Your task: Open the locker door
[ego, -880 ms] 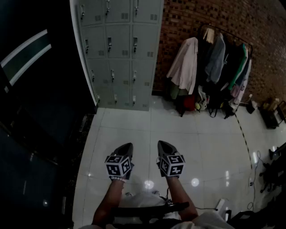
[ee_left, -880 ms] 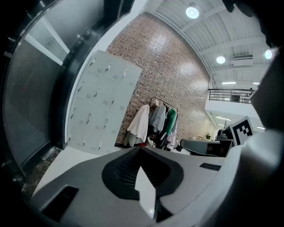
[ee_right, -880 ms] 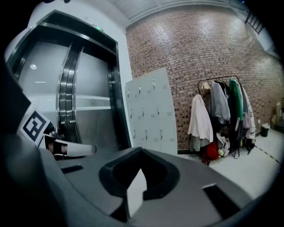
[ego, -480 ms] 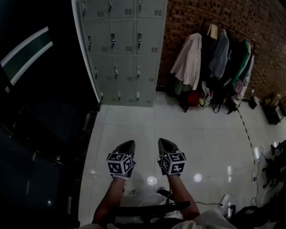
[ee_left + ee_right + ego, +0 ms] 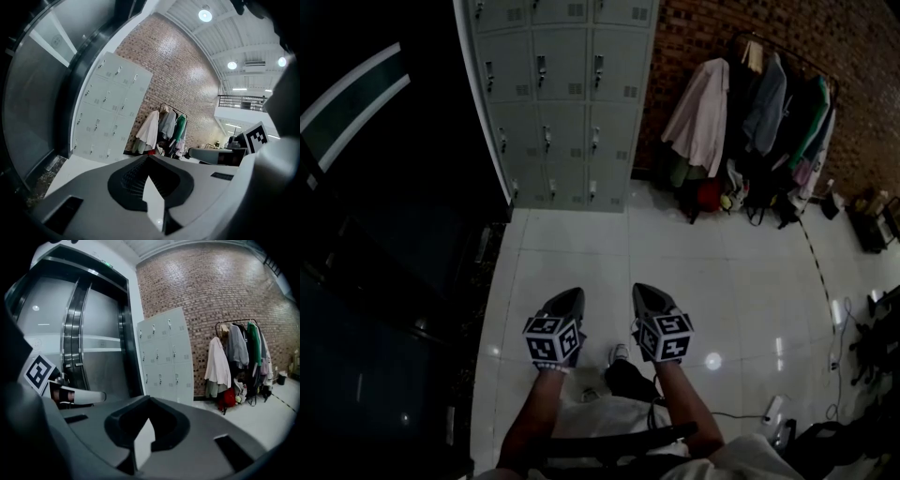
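The grey bank of lockers (image 5: 567, 94) stands against the brick wall well ahead of me, every door closed, each with a small handle. In the left gripper view the lockers (image 5: 110, 110) are far off to the left, and in the right gripper view the lockers (image 5: 166, 359) are straight ahead. My left gripper (image 5: 572, 296) and right gripper (image 5: 642, 291) are held side by side over the tiled floor, pointing at the lockers. Both are shut with nothing between the jaws. Neither is near a door.
A clothes rack (image 5: 755, 103) hung with coats stands right of the lockers against the brick wall (image 5: 825, 37). Dark glass panels (image 5: 384, 187) run along the left. Cables and small gear (image 5: 862, 347) lie at the right edge. Glossy white floor tiles (image 5: 694, 262) lie between me and the lockers.
The lockers and rack have slid down the head view as I move toward them. A shoe now shows below the grippers. Both grippers keep their pose and stay shut.
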Motion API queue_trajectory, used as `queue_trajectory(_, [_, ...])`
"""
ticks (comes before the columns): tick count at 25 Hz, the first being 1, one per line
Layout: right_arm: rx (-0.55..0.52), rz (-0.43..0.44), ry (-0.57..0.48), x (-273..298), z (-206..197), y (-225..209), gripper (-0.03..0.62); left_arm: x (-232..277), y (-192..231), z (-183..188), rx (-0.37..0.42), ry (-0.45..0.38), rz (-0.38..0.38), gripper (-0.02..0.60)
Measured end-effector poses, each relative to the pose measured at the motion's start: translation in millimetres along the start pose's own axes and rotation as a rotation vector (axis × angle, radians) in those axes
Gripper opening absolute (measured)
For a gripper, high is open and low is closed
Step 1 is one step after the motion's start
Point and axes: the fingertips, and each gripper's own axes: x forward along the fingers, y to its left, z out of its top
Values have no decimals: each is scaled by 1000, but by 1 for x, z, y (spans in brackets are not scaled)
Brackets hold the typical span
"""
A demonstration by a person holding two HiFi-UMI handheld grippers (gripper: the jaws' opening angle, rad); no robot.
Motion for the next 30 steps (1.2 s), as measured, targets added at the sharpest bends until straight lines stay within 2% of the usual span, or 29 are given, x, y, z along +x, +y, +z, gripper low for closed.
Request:
queue_trajectory(7, [0,14,5,25,11,-3,11,19,12,15,-6,-7,6,-2])
queue_trajectory(12, [27,23,-3,63,16,-15,11,46,30,25,12,3,10,-3])
queue_trajectory(30, [60,30,-22,260,94,-115,11,229,112,119,31,18,13,-2])
